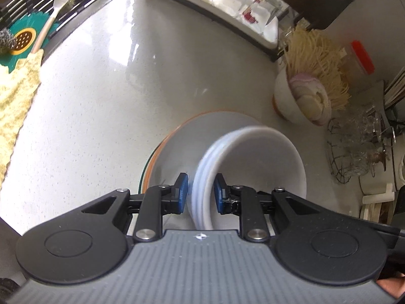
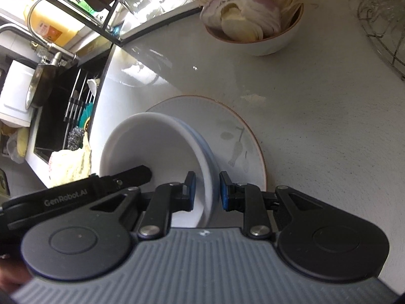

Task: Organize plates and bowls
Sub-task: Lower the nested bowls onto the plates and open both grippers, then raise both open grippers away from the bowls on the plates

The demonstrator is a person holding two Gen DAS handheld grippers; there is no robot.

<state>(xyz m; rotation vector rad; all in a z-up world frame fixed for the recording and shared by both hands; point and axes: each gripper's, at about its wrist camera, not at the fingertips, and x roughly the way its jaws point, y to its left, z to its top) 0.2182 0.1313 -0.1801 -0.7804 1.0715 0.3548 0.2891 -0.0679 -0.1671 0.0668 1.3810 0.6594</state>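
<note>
Two grippers pinch one white bowl (image 1: pixel 253 167) over stacked plates (image 2: pixel 227 126).

Bare countertop (image 1: pixel 96 106) left; onion-noodle bowl (image 1: pixel 291 101) and wire glass rack (image 1: pixel 354 149) crowd right.

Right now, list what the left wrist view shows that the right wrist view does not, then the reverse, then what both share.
Only the left wrist view: a wooden spoon on a green sink mat, a red-lidded container, and orange and green rims of plates stacked under the top one.

Only the right wrist view: a faucet, an orange bottle, and the drawing on the top plate.

Both: the white bowl over the plates, each tool straddling its rim, left tool and right tool; the onion bowl; the countertop.
</note>
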